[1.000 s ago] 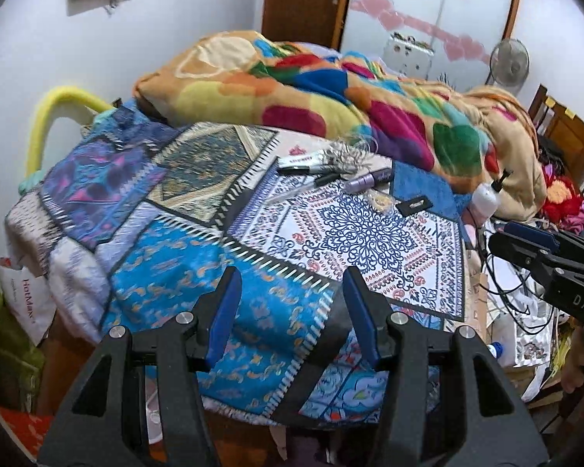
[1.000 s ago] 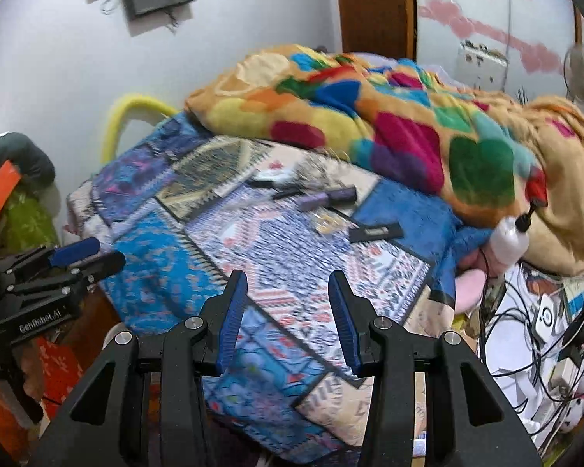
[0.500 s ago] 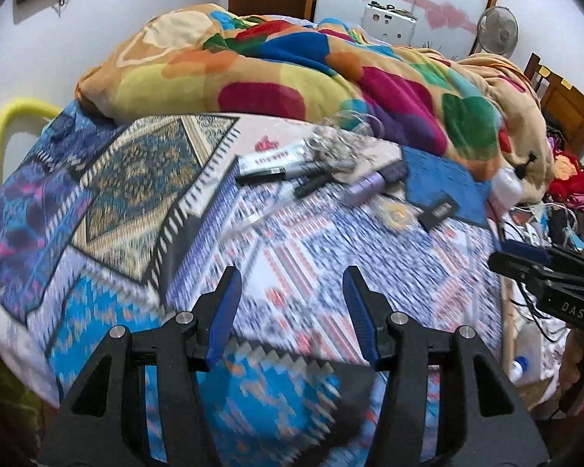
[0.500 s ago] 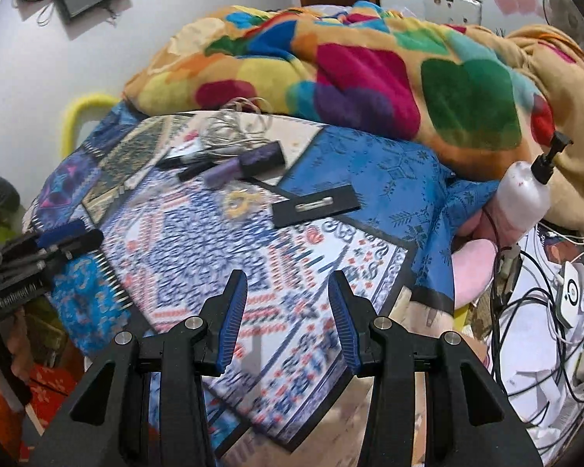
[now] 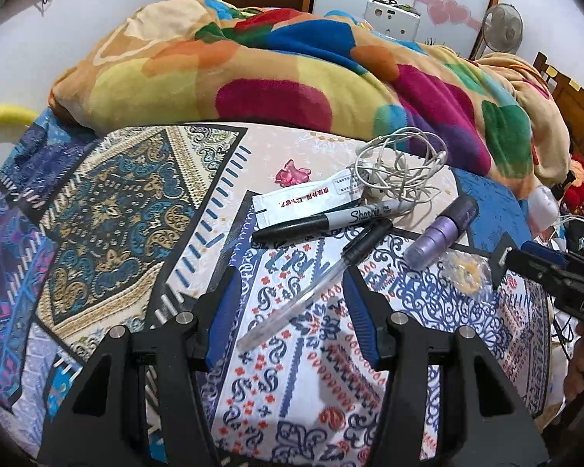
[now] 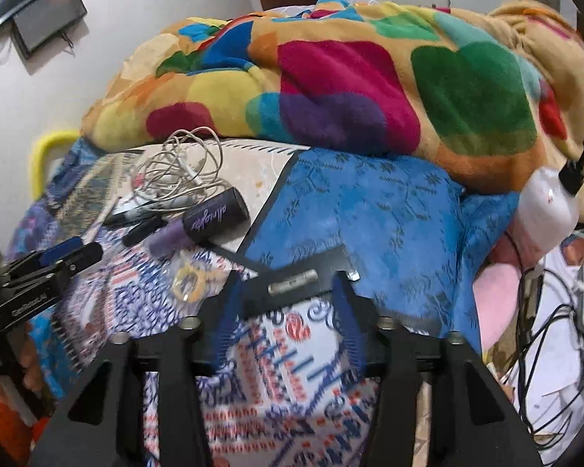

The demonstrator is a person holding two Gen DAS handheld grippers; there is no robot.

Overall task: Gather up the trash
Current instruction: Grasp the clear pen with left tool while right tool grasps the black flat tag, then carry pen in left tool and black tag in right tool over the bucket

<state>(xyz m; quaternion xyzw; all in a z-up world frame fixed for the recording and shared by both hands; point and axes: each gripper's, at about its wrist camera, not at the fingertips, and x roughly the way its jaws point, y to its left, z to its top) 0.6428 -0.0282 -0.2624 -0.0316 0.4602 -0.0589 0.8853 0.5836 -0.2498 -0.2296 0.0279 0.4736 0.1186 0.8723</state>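
Trash here is a judgement call: the likeliest pieces I see on the patterned patchwork bedspread (image 5: 109,210) are the flat white paper sachet with red print (image 5: 311,196), the small crumpled pink wrapper (image 5: 292,173) just beyond it, and the clear plastic wrapper with a yellow ring inside (image 6: 189,282). My left gripper (image 5: 288,305) hangs low over the bed, jaws spread, with the clear ballpoint pen with a black cap (image 5: 311,284) lying between them; a pen is probably not trash, so I would pass over it and the black Sharpie marker (image 5: 327,222) to reach the sachet. It lies flat, so I would come in low, tip one finger under its free edge and pinch there, keeping clear of the tangled white cable (image 5: 401,173) resting on its far end.

My right gripper (image 6: 286,309) also has its jaws spread, straddling the flat black rectangular card with a silver strip (image 6: 292,286). I cannot tell whether that card is rubbish. The purple cylindrical tube with a dark cap (image 6: 202,223) sits well left of it.

No bin or bag shows in either view. The right view is motion-blurred near the fingers, so contact with the card is uncertain.
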